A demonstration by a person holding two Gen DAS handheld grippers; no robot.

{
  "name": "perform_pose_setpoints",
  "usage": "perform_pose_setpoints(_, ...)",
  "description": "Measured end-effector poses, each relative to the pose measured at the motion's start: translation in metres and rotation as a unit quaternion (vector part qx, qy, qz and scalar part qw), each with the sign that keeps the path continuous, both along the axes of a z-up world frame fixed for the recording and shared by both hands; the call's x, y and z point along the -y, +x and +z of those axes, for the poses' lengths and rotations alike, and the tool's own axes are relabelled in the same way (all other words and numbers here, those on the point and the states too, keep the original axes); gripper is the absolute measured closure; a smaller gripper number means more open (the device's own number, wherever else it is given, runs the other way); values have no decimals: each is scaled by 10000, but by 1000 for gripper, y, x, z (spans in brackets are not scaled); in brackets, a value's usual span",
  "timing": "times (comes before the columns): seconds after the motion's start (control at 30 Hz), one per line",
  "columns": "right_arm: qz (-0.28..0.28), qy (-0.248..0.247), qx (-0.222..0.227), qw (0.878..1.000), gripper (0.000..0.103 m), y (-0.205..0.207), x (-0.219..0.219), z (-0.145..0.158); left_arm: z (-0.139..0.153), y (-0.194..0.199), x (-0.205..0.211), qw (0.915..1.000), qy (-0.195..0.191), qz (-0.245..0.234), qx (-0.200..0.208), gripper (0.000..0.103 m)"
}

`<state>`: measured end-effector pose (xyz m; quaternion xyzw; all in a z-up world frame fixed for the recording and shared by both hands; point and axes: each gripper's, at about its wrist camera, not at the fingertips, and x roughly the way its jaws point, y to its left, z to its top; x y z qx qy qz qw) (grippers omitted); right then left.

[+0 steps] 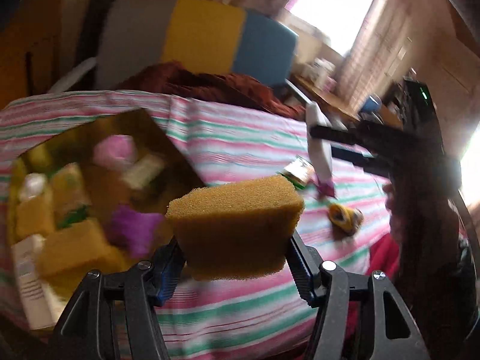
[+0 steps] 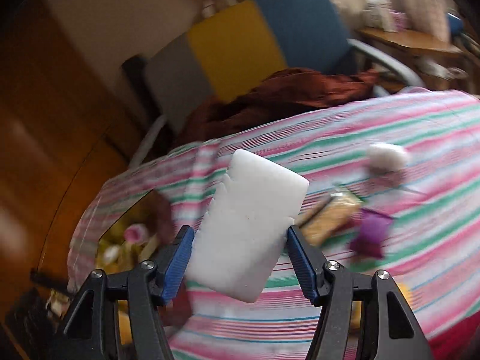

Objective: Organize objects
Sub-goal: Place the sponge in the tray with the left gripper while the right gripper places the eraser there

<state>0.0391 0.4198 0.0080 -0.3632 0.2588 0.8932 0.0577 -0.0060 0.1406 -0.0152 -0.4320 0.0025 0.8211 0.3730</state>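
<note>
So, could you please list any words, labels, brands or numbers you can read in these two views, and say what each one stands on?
None can be read.
White carton at the box's near edge: lines of print, too blurred to read.
Small jar on the striped cloth: a label, too blurred to read.
Flat packet on the cloth: markings smeared by motion.
Yellow sponge and white sponge in the jaws: no print.

Chair: we see its grey, yellow and blue back behind the bed.
Blanket: brown, heaped on it.
Window: bright.
</note>
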Motion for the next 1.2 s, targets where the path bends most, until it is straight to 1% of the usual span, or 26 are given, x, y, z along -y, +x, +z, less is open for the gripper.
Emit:
perform_pose_setpoints(0.13, 757, 152, 116, 9969, 39, -26, 54, -4, 2, -25, 42, 9979, 55, 647, -25, 39)
perform_pose_setpoints(0.2, 1072, 251, 176, 9938, 39, -33, 76, -6, 2, -41, 66, 9947, 67, 1025, 13, 39)
perform_pose_setpoints(0.23, 1235, 281, 207, 9917, 38, -37, 89, -8, 1, -46, 72, 9936, 62, 1129, 19, 39)
perform_pose_setpoints(0.37, 1662, 374, 349, 9848, 38, -49, 129, -18, 3, -78, 102, 9871, 6, 1601, -34, 39)
perform_pose_setpoints(0.43, 1842, 415, 476, 9809, 36, -54, 145, -26, 1, -93, 108, 9849, -69, 1728, -57, 38)
perform_pose_setpoints(0.5, 1915, 557, 657, 9777, 36, -60, 156, -35, -4, -109, 113, 9826, -157, 1850, -22, 36)
perform_pose_setpoints(0.53, 1914, 680, 760, 9762, 33, -63, 162, -40, -8, -117, 115, 9810, -235, 1924, 53, 33)
perform_pose_setpoints(0.57, 1916, 800, 857, 9745, 27, -64, 166, -47, -11, -122, 115, 9797, -274, 1981, 119, 30)
perform_pose_setpoints(0.6, 1908, 867, 933, 9733, 22, -65, 169, -52, -17, -130, 116, 9786, -339, 2013, 270, 23)
perform_pose_setpoints(0.63, 1884, 885, 986, 9731, 12, -66, 170, -55, -21, -133, 117, 9777, -357, 2040, 350, 21)
perform_pose_setpoints(0.67, 1866, 891, 1012, 9731, 7, -64, 172, -58, -23, -133, 119, 9764, -357, 2097, 363, 21)
perform_pose_setpoints(0.8, 1819, 941, 1064, 9730, 5, -60, 170, -60, -28, -124, 125, 9732, -431, 2235, 327, 20)
perform_pose_setpoints(0.9, 1799, 1016, 990, 9734, 1, -55, 173, -56, -25, -112, 130, 9716, -452, 2316, 170, 20)
perform_pose_setpoints(1.0, 1786, 1312, 816, 9717, 0, -50, 181, -49, -22, -99, 131, 9711, -480, 2335, 105, 20)
perform_pose_setpoints(1.13, 1771, 1800, 675, 9652, 0, -45, 195, -47, -18, -83, 128, 9726, -518, 2266, 32, 20)
perform_pose_setpoints(1.2, 1772, 1860, 658, 9642, 0, -43, 199, -47, -19, -77, 125, 9740, -531, 2203, 53, 20)
